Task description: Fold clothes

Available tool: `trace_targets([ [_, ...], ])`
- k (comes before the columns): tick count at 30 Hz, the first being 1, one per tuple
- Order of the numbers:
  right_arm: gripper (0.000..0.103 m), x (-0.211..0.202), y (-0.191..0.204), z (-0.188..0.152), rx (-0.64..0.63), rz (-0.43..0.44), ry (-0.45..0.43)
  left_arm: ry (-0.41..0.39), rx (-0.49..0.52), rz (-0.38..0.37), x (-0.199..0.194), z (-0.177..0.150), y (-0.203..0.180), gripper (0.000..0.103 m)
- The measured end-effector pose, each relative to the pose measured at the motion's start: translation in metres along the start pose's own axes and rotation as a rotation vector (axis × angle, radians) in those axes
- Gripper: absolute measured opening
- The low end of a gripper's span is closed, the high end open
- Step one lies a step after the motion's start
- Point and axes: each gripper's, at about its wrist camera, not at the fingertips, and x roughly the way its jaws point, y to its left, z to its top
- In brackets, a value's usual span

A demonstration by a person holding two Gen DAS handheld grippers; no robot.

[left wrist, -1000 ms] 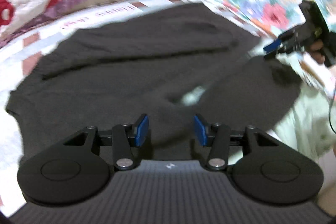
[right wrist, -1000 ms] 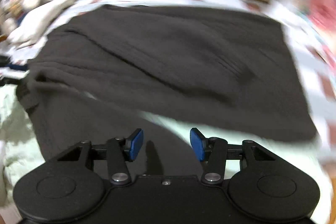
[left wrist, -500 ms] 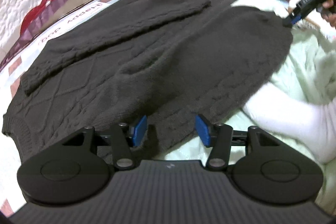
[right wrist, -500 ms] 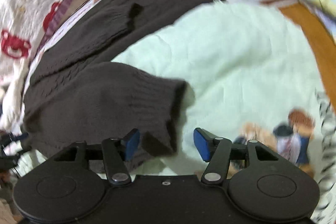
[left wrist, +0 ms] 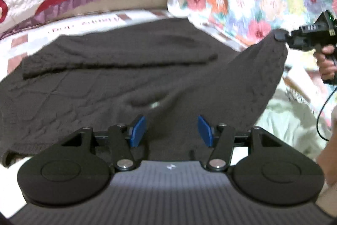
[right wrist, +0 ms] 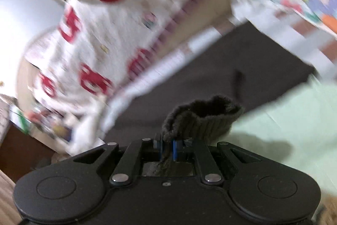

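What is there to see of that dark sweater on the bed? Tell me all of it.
The sweater is a dark brown, chunky knit with a cable pattern, lying mostly flat on the bed. One sleeve is folded across its upper part. The other sleeve is lifted off to the side: its ribbed cuff is pinched between the shut right tongs. The left tongs, jaws opening, hover over the near edge with nothing between them. A pale green blanket lies beside it.
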Motion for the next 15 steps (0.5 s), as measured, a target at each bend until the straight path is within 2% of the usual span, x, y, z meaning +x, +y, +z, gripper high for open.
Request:
trace_targets([
  [2,0.011,0.003,0.017,0.018,-0.042,0.028,-0.007,0.02,0.071,-0.023,0.004,0.001,-0.008,0.059],
  [5,0.011,0.01,0.046,0.039,-0.119,0.069,-0.015,0.104,0.214,-0.105,0.009,0.001,-0.024,0.06],
  [7,0.011,0.015,0.065,0.052,-0.139,0.118,-0.026,0.121,0.281,-0.122,0.008,-0.002,-0.033,0.062],
  [9,0.011,0.022,0.083,0.064,-0.167,0.157,-0.042,0.115,0.272,-0.092,0.01,-0.006,-0.035,0.064],
  [12,0.011,0.026,0.104,0.079,-0.172,0.225,-0.052,0.113,0.28,-0.005,0.017,-0.014,-0.039,0.065],
  [15,0.011,0.031,0.121,0.09,-0.183,0.259,-0.056,0.152,0.362,0.087,0.026,-0.017,-0.039,0.065],
])
